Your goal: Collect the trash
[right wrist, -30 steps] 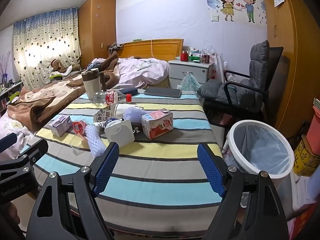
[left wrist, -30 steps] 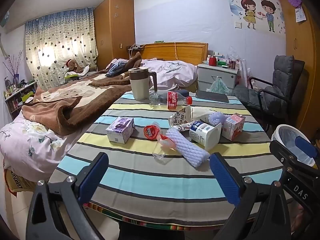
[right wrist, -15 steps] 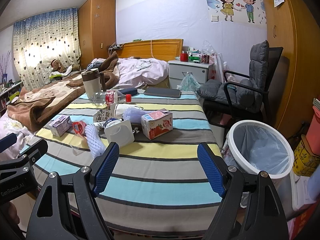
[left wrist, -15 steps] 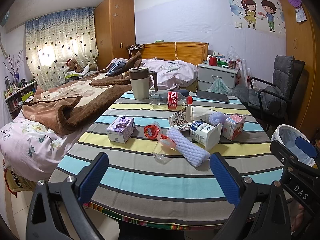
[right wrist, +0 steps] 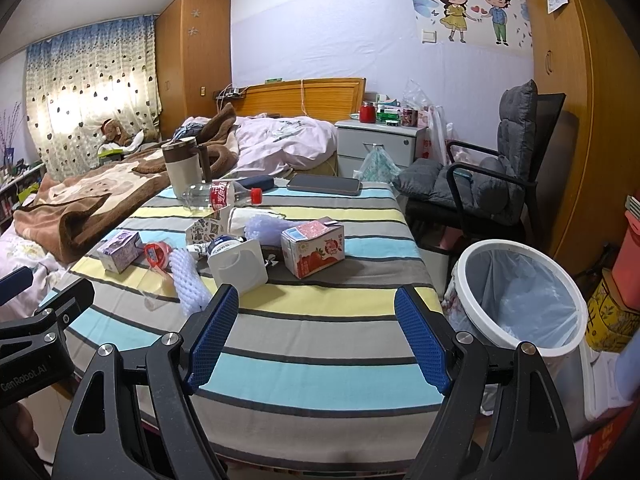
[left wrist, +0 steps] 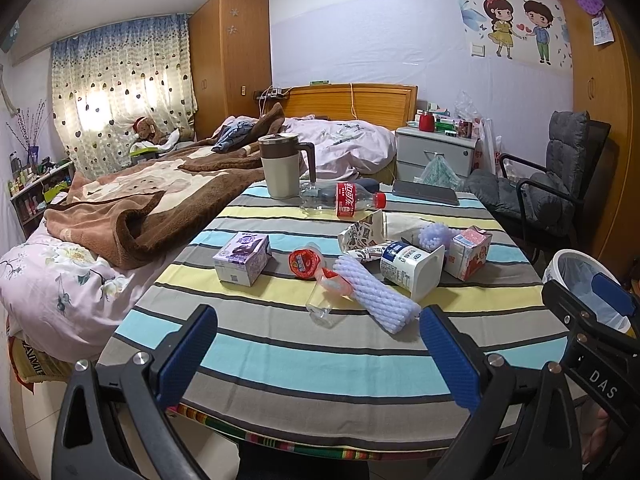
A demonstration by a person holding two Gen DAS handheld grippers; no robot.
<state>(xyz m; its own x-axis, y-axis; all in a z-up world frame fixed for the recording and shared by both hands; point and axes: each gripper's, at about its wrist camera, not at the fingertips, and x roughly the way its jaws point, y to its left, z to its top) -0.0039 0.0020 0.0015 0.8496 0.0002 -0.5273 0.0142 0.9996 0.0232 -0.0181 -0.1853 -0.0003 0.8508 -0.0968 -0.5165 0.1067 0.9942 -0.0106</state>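
Trash lies on the striped table (left wrist: pixel 280 344): a purple carton (left wrist: pixel 242 258), a red-lidded cup (left wrist: pixel 303 264), a white foam net sleeve (left wrist: pixel 374 300), a white yogurt tub (left wrist: pixel 412 266), a pink strawberry carton (right wrist: pixel 313 247), a clear cola bottle (left wrist: pixel 342 199) and a crumpled paper box (left wrist: pixel 362 232). A white trash bin (right wrist: pixel 516 300) with a liner stands right of the table. My left gripper (left wrist: pixel 318 356) is open and empty over the table's near edge. My right gripper (right wrist: pixel 316 342) is open and empty, also short of the trash.
A beige jug (left wrist: pixel 282 168) and a dark tablet (left wrist: pixel 426 193) stand at the table's far end. A bed (left wrist: pixel 120 200) with a brown blanket is on the left. A grey chair (right wrist: pixel 496 168) and a nightstand (right wrist: pixel 380 144) stand behind the bin.
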